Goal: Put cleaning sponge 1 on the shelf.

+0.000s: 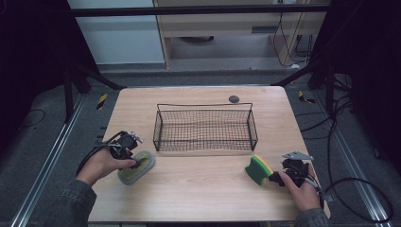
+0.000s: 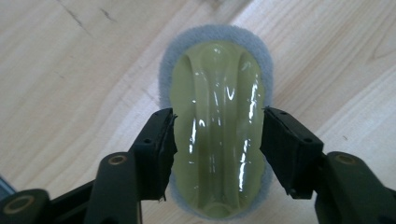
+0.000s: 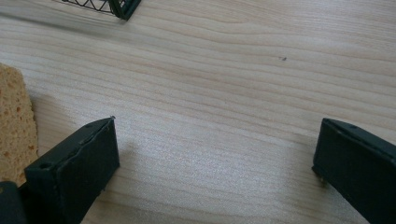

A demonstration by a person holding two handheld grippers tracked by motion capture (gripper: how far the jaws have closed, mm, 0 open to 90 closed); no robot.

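Note:
A scrubber [image 1: 137, 167] with a glossy pale green handle on a grey pad lies flat on the wooden table [image 1: 203, 189] at the front left. In the left gripper view the scrubber [image 2: 219, 116] sits between the two black jaws, which press against both sides of its handle; my left gripper [image 2: 218, 135] is shut on it. At the front right a green and yellow sponge [image 1: 258, 169] stands on its edge. My right gripper [image 1: 275, 178] is just right of the sponge, open wide over bare wood [image 3: 215, 135]. The sponge's porous side [image 3: 16, 121] is outside the left jaw.
A black wire basket [image 1: 204, 105] with nothing in it stands in the middle of the table, behind both grippers; its corner [image 3: 119, 7] shows in the right gripper view. A small dark round disc [image 1: 233, 99] lies behind the basket. Cables trail off the right table edge.

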